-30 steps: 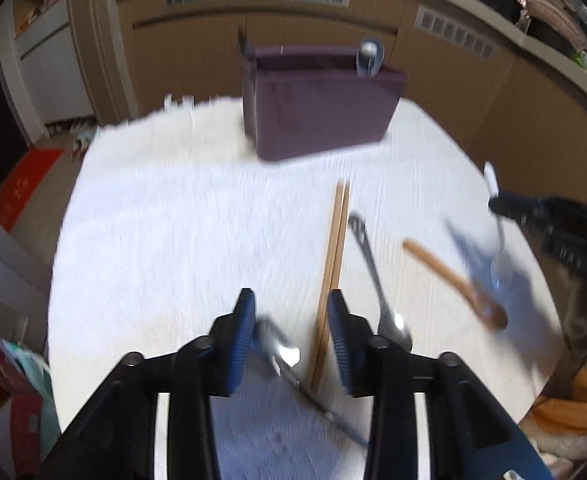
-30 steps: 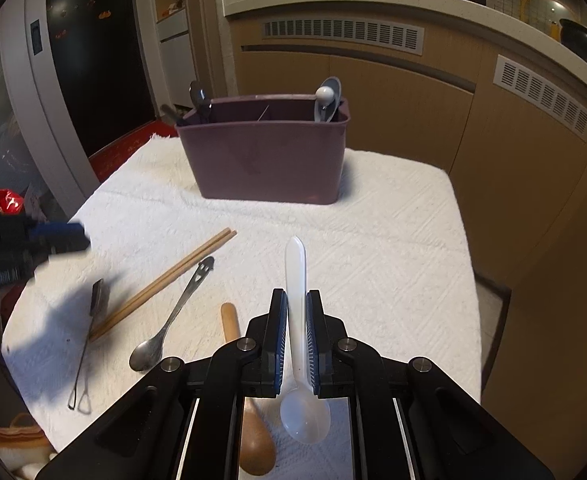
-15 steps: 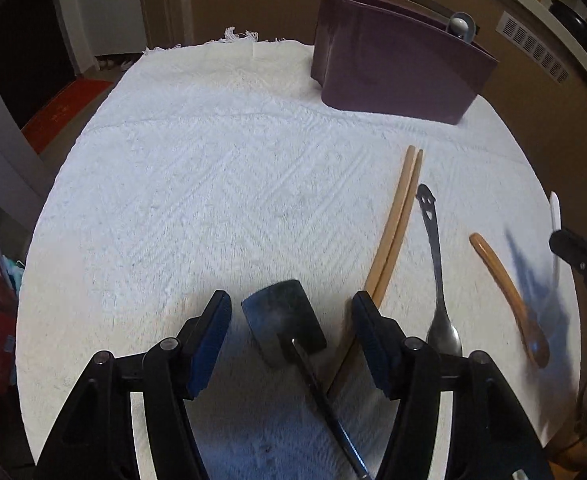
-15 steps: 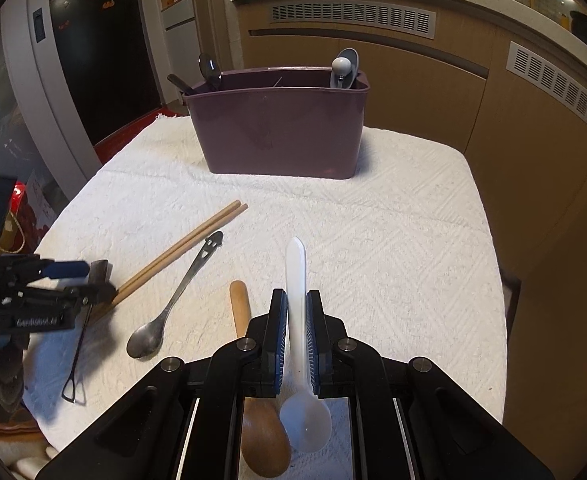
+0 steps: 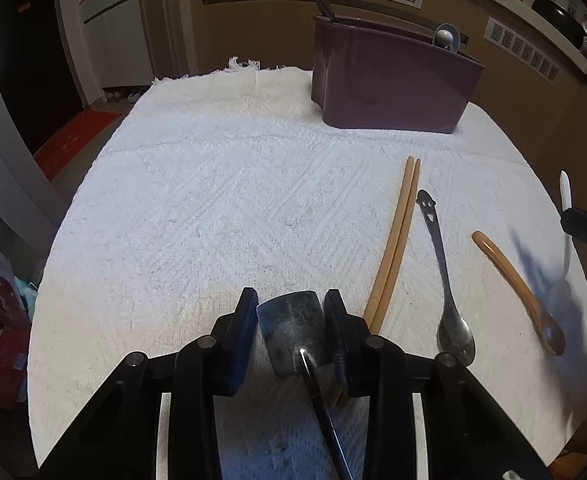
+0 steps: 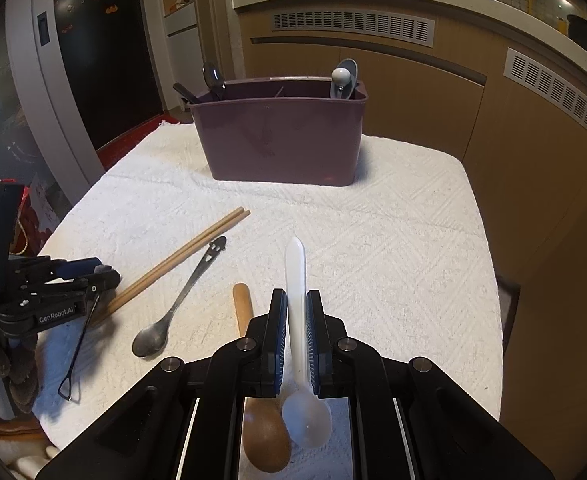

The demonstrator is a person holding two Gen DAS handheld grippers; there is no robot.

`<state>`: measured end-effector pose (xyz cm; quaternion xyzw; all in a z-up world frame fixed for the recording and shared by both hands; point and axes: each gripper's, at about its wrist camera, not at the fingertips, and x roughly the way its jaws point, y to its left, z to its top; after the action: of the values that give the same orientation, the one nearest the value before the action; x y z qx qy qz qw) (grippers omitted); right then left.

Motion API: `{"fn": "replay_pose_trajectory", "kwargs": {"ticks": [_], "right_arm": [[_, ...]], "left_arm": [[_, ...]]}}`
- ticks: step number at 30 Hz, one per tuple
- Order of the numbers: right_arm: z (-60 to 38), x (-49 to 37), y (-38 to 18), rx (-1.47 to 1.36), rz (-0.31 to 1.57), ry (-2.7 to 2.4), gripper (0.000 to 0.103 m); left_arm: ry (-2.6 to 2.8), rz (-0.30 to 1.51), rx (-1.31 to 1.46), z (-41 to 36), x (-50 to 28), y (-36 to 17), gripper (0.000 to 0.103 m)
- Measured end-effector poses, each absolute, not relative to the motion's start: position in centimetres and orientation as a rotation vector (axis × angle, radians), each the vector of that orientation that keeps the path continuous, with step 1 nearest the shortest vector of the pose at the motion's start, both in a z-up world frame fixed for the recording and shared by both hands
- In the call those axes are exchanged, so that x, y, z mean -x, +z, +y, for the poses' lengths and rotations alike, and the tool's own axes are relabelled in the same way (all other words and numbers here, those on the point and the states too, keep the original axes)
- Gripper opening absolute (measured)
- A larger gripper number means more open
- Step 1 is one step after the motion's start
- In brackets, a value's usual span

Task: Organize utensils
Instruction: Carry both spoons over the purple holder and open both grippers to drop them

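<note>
White terry cloth (image 5: 221, 208) covers the worktop, and its near edge is cut off by the black claw frames in both views. In the left wrist view the dark metal spatula (image 5: 291, 326) lies with its flat blade between the blue pads of the left claw (image 5: 291, 312); its thin handle runs back under the claw and leaves the frame at the bottom. The jaws have just been closing around the blade, and the pads stand right at its two edges, though whether they actually press on it is hard to make out. The lower end of the wooden chopsticks (image 5: 393, 248) is hidden behind the claw's right finger.

In the right wrist view the right claw (image 6: 296, 316) is pressed together on the handle of the white plastic spoon (image 6: 298, 280), whose tip points toward the organizer and whose bowl hangs below the pads over the cloth. The bowl of the wooden spoon (image 6: 265, 436) lies just beside it, its handle partly hidden by the claw's left finger.

The purple organizer (image 6: 279, 136) stands at the far side of the cloth, well apart from both claws. Its inside is mostly hidden; only a few dark handles at its left end and a grey spoon at its right end poke above the rim. The metal spoon (image 6: 181, 304) lies between the chopsticks and the wooden spoon.
</note>
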<state>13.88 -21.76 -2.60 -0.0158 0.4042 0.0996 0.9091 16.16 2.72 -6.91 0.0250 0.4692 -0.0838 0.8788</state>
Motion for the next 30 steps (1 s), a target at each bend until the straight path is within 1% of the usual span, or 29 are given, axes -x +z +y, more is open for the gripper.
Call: {"fn": "replay_pose_trajectory", "kwargs": {"ticks": [10, 16, 20, 24, 30], "right_arm": [[-21.9, -13.0, 0.0, 0.017, 0.776, 0.213, 0.009], [-22.1, -12.6, 3.2, 0.021, 0.696, 0.205, 0.009], [-22.0, -13.5, 6.6, 0.052, 0.621, 0.195, 0.009], [-21.8, -15.8, 11.3, 0.085, 0.527, 0.191, 0.009], [-20.8, -21.2, 16.2, 0.095, 0.407, 0.222, 0.009]], "left_arm": [[-0.241, 0.701, -0.081, 2.0, -13.1, -0.1, 0.029], [-0.299, 0.530, -0.061, 1.7, -12.7, 4.8, 0.029], [-0.304, 0.419, -0.070, 0.9, -14.3, 9.0, 0.029], [-0.302, 0.311, -0.062, -0.1, -17.4, 13.6, 0.029], [-0.318, 0.239, -0.007, -1.4, -22.9, 17.3, 0.029]]}}
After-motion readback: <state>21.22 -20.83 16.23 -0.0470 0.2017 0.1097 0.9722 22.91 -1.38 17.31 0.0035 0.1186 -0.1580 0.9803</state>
